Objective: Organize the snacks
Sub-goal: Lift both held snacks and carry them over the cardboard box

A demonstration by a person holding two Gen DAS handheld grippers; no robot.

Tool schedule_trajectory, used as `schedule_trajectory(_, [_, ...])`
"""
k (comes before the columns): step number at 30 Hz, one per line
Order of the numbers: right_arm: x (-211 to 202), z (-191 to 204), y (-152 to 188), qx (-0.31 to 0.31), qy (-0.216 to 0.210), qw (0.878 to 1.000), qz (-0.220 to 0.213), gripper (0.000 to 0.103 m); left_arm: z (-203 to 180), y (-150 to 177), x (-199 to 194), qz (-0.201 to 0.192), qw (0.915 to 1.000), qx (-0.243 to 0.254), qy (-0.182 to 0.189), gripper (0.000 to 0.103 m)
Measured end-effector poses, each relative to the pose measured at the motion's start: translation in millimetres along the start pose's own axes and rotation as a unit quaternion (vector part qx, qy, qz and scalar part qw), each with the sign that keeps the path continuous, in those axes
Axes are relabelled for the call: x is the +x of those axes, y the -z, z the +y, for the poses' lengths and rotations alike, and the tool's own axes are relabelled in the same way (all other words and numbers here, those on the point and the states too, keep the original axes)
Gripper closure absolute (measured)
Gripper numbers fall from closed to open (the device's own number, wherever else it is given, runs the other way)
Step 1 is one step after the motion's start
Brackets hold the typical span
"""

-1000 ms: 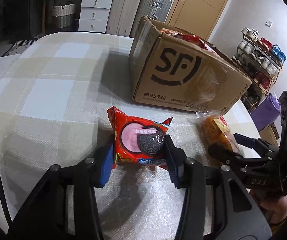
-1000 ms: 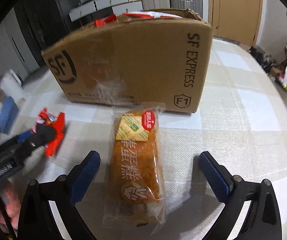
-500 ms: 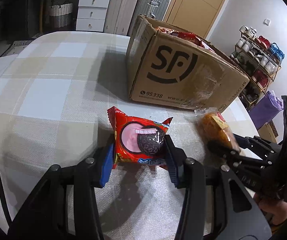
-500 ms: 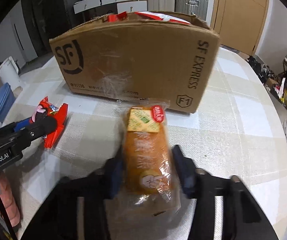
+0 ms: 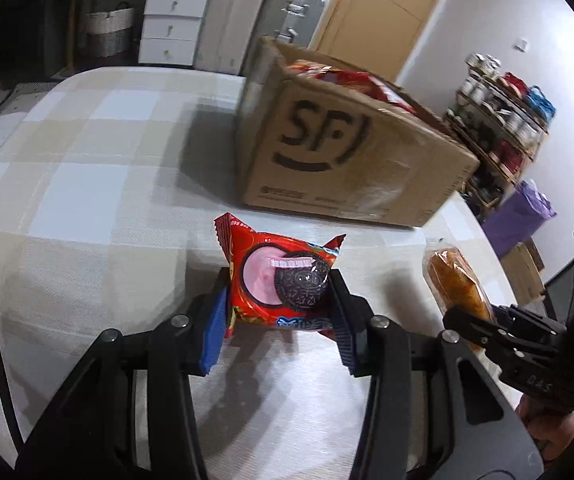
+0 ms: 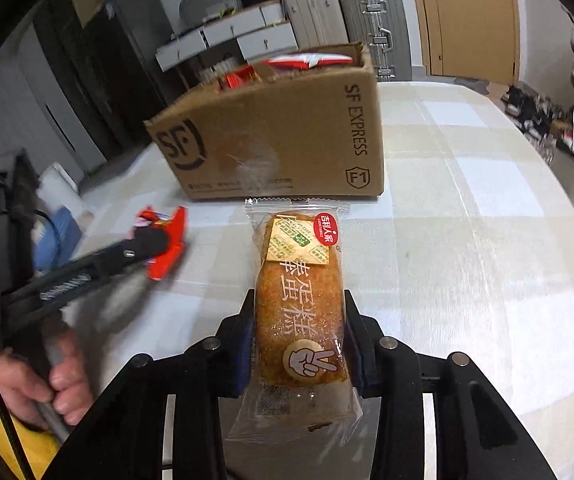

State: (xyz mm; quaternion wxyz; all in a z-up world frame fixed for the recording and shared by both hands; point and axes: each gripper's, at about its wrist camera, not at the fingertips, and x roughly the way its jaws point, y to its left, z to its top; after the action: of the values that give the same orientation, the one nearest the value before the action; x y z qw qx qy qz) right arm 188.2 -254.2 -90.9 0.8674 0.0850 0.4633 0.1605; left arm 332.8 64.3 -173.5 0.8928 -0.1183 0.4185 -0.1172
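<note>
My left gripper (image 5: 279, 320) is shut on a red cookie packet (image 5: 281, 280) and holds it above the table. It also shows in the right wrist view (image 6: 165, 240). My right gripper (image 6: 299, 344) is shut on a clear-wrapped orange cake bar (image 6: 299, 296), lifted off the table; the bar also shows in the left wrist view (image 5: 455, 280). A brown SF Express cardboard box (image 5: 347, 148) stands open on the table beyond both, with red snack bags (image 6: 307, 60) inside; it also shows in the right wrist view (image 6: 283, 140).
The table has a beige and white checked cloth (image 5: 87, 184). Suitcases (image 6: 371, 28) and white drawers (image 5: 167, 28) stand behind it, by a wooden door (image 5: 375, 12). A shoe rack (image 5: 503, 120) and purple bag (image 5: 523, 216) are off the table's right edge.
My right gripper closed on the cake bar and raised it. My left gripper lifted the cookie packet off the table toward the box.
</note>
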Motion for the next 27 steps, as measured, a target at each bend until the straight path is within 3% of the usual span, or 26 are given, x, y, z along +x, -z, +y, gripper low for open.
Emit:
schedule_trajectory(6, [-40,3,13,0.012,-0.03,0.999,-0.03,0.065,-26,-1,-29,-0.015,0.9996,0.024,0.003,0.06])
schedule_trajectory(15, [-110,20,32,-0.001,-0.068,0.992,-0.108,0.065,-54,25,-113,-0.054,0.9982,0.026,-0.002,0.06])
schedule_trajectory(27, [-153,34,64,-0.008,-0.097,0.984,-0.146,0.065,-101,64,-214,-0.09,0.9936,0.068,-0.009,0.06])
